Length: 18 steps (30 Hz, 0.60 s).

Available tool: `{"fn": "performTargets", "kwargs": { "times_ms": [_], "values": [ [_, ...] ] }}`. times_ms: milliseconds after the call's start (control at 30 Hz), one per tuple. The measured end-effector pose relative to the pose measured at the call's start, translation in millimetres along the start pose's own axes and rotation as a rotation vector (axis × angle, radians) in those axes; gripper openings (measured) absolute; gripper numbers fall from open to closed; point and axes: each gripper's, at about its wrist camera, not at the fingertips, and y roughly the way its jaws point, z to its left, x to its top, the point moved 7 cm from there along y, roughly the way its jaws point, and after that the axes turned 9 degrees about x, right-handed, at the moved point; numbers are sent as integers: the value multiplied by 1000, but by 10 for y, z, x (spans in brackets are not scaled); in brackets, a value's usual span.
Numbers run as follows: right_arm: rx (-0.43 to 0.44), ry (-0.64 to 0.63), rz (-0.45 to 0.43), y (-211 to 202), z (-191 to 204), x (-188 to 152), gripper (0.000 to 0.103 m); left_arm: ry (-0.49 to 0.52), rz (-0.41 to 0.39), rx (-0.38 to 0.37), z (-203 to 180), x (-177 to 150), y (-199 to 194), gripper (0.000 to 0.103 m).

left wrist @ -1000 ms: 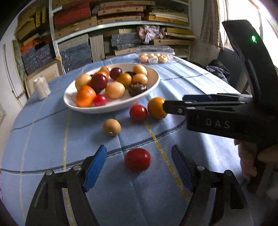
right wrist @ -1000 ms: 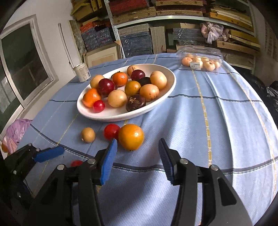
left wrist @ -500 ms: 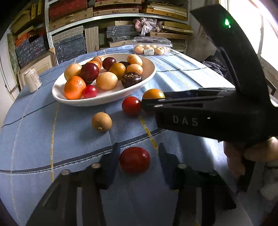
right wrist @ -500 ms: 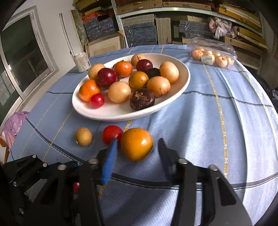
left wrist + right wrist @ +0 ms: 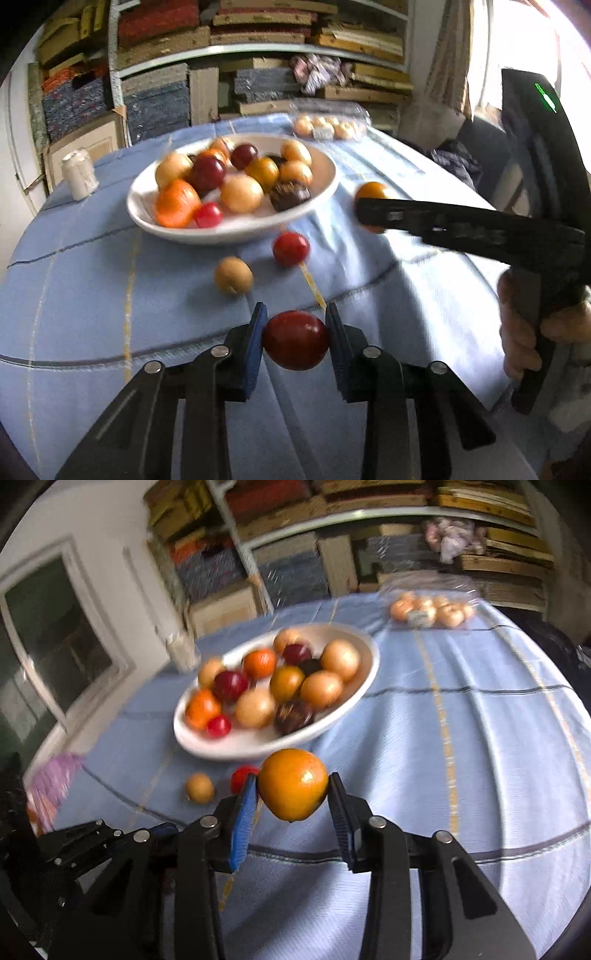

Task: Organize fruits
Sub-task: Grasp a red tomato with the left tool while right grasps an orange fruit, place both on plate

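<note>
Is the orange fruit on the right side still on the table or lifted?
Lifted. The right gripper is shut on the orange fruit, which hangs clear of the blue tablecloth in both views.

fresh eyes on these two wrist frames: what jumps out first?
Both grippers are loaded: the left gripper pinches a dark red fruit, the right gripper an orange fruit. Behind them a white bowl heaped with mixed fruit sits mid-table on the blue tablecloth.
</note>
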Motion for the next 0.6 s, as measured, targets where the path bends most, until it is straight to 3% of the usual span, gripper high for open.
{"fn": "performTargets", "kwargs": {
  "times_ms": [100,200,400,600],
  "values": [
    [-1,34,-76,-171,-67,165,38,-20,-21,23,105,219,-29,33],
    [-9,30,-88,-165,-85,357,38,-52,-33,27,184,502,6,33],
    [-13,-4,-50,277,16,806,38,-69,-30,56,216,899,318,33],
    [8,-11,1,830,76,1013,38,-68,20,65,219,958,720,33]
  ]
}}
